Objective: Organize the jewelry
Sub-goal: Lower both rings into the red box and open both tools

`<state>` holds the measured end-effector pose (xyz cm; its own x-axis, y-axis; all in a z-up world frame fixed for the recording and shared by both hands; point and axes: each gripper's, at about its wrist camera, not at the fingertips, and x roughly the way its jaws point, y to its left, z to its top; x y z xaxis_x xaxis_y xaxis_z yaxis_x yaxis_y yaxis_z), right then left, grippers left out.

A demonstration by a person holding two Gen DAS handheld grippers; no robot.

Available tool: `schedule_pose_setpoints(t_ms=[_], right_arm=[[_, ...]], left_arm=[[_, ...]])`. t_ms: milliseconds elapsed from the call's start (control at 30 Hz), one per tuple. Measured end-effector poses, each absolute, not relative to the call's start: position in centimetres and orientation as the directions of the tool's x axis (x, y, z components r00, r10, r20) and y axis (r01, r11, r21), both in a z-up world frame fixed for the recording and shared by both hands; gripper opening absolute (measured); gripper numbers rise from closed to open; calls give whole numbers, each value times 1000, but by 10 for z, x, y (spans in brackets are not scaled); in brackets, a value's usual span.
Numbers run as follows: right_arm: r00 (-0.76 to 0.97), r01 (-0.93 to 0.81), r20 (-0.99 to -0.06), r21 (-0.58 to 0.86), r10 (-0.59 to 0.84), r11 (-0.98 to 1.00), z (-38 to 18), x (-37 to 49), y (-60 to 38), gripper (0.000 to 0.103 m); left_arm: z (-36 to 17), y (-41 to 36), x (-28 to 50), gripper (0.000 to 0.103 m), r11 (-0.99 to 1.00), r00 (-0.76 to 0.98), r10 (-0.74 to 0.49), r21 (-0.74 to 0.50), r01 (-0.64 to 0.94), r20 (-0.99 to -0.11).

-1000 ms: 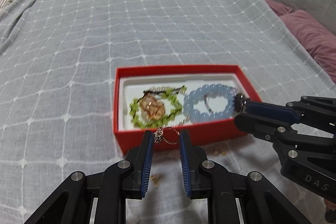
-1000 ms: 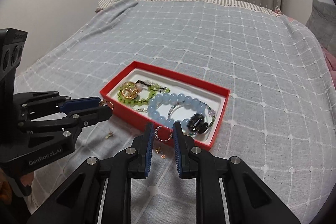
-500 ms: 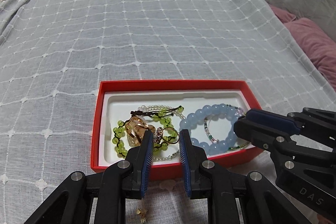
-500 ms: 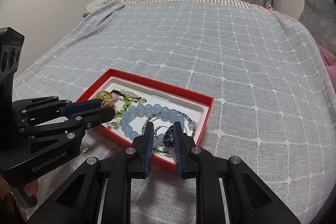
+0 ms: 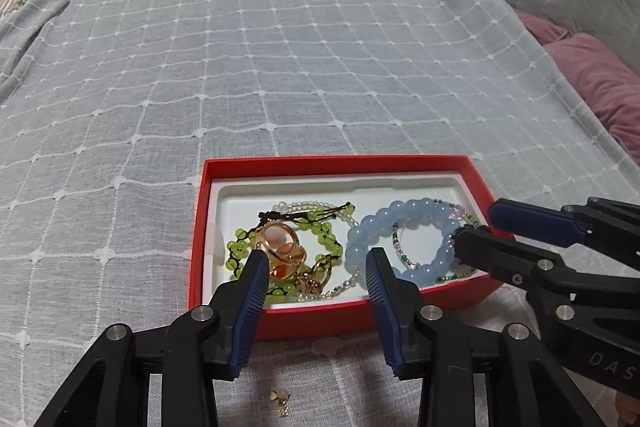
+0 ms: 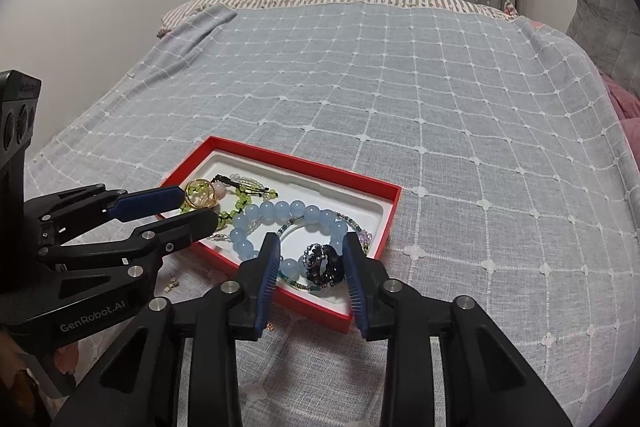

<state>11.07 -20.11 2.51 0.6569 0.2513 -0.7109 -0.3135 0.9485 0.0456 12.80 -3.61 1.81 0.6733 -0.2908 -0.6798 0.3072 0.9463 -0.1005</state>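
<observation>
Jewelry fills the red box [image 5: 328, 319] with its white liner on my checked grey bedspread [image 5: 280, 67]: round pale-blue glass-like beads [image 5: 404, 223], green beads on dark cord [image 5: 324, 231], a gold wire ball [image 6: 199, 193], a dark sparkly ring [image 6: 323, 264]. My left gripper [image 5: 316, 263] and right gripper [image 6: 310, 245] have just been opening, gripping nothing.
</observation>
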Motion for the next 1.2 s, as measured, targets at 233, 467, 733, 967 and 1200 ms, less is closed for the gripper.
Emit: schedule_pose_setpoints(t_ms=[233,467,733,967,1200], right_arm=[[654,-271,-719,67,235,960,34,96,-218,41],[643,-248,-730,88,232,965,42,77,-230,57],[604,-225,-775,60,188,973,38,55,-228,62],[563,-200,-812,50,156,979,27,41,-225,62],[540,-208,-830,32,142,978,16,35,-217,63]], left_arm=[[21,-28,114,62,953,673,-270,-89,290,-688],[24,-17,100,88,962,664,-249,-103,251,-705],[18,-5,85,98,973,629,-222,-125,196,-745],[6,2,74,98,980,588,-188,-110,165,-787],[-2,6,67,98,983,580,-162,-77,168,-798]])
